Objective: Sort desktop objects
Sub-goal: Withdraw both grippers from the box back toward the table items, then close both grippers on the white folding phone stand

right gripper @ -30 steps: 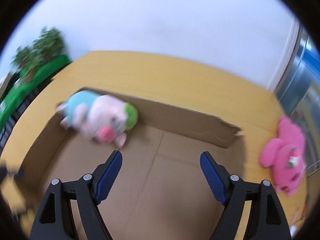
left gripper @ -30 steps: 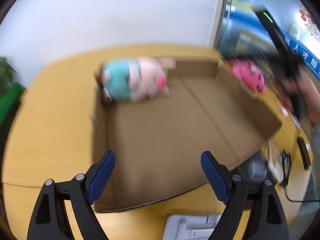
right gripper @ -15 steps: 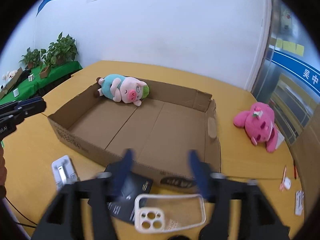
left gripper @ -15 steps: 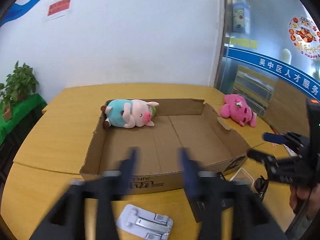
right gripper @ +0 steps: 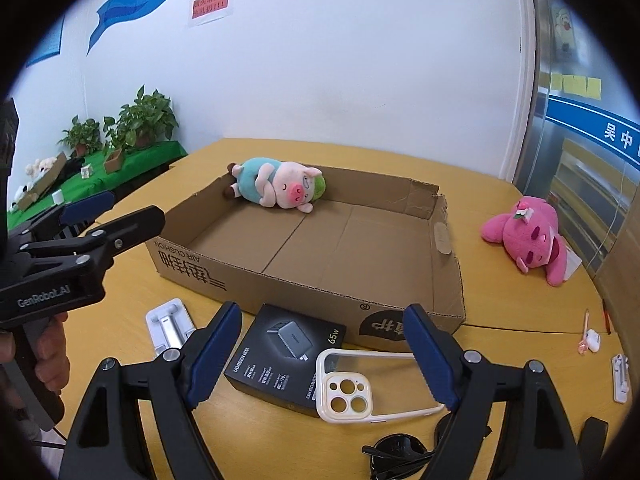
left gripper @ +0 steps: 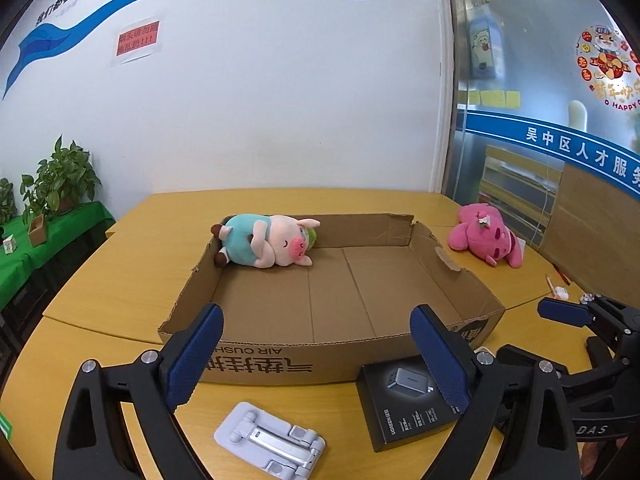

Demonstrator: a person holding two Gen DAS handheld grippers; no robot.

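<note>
A shallow cardboard box (left gripper: 256,364) (right gripper: 304,288) lies on the yellow table. A pig plush in a teal shirt (left gripper: 268,246) (right gripper: 276,186) lies in its far left corner. A pink plush (left gripper: 486,240) (right gripper: 528,234) lies on the table right of the box. In front of the box are a black charger box (left gripper: 404,404) (right gripper: 286,356), a white phone stand (left gripper: 272,442) (right gripper: 168,326) and a clear phone case (right gripper: 372,384). My left gripper (left gripper: 316,360) is open and empty above the near table. My right gripper (right gripper: 324,356) is open and empty over the charger box and case.
Black sunglasses (right gripper: 396,456) lie at the near edge. Small white items (right gripper: 592,340) lie on the table at the right. Potted plants (right gripper: 136,120) stand on a green shelf at the left. A wall is behind the table, a glass door at the right.
Both grippers have pulled back out of the box toward the near table edge. The front wall of the box and the items before it have come into view.
</note>
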